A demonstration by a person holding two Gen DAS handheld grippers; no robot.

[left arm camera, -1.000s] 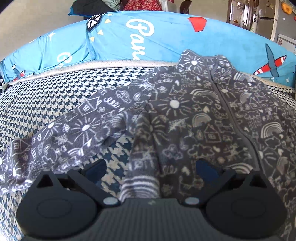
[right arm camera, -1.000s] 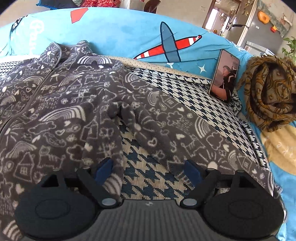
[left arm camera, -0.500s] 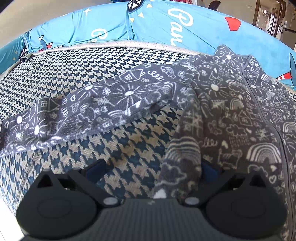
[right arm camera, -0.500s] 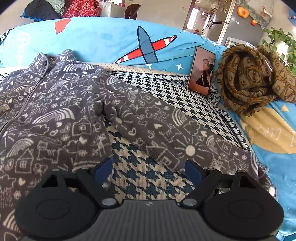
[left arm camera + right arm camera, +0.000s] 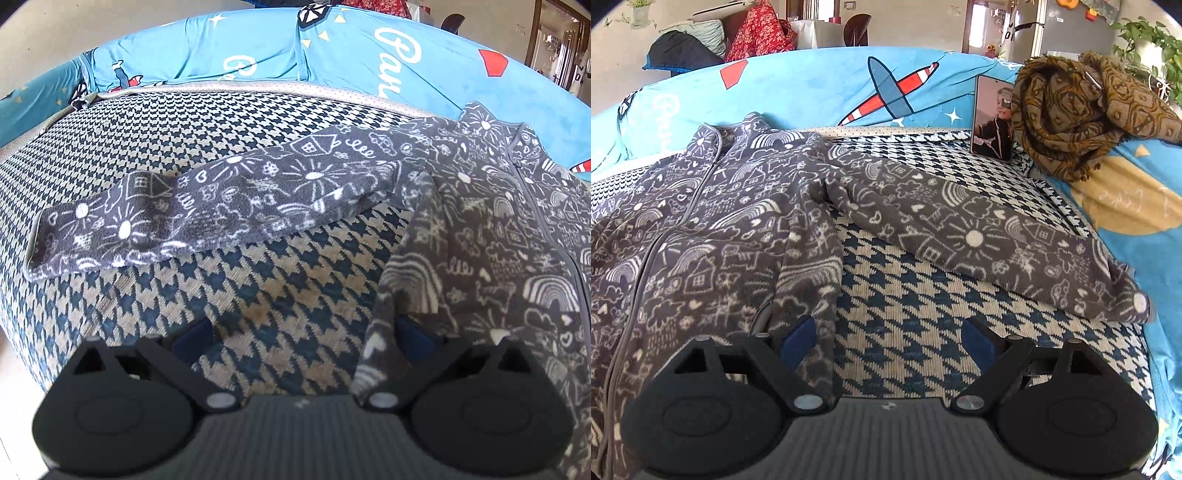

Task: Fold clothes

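One grey fleece jacket [image 5: 713, 236] lies flat on the houndstooth cushion [image 5: 908, 295], zip [image 5: 683, 218] facing up, collar at the end away from both grippers and hem toward them, so its long axis runs straight away from the cameras. It has two sleeves (one per view): the left sleeve [image 5: 207, 210] stretches out ahead of the left gripper [image 5: 301, 338] and off to its left, cuff farthest out; the right sleeve [image 5: 979, 240] runs ahead of the right gripper [image 5: 886, 338] and off to its right.

Two grippers are in play, both released. The left one stands with jaws wide over bare cushion, its right finger against or under the jacket's side edge; I cannot tell which. The right one is likewise spread, its left finger at the jacket's other side edge, nothing pinched.

Beyond the right gripper, one phone [image 5: 993, 118] leans upright, just beside one brown patterned scarf [image 5: 1086, 114]. A blue printed cover [image 5: 812, 92] backs the cushion.
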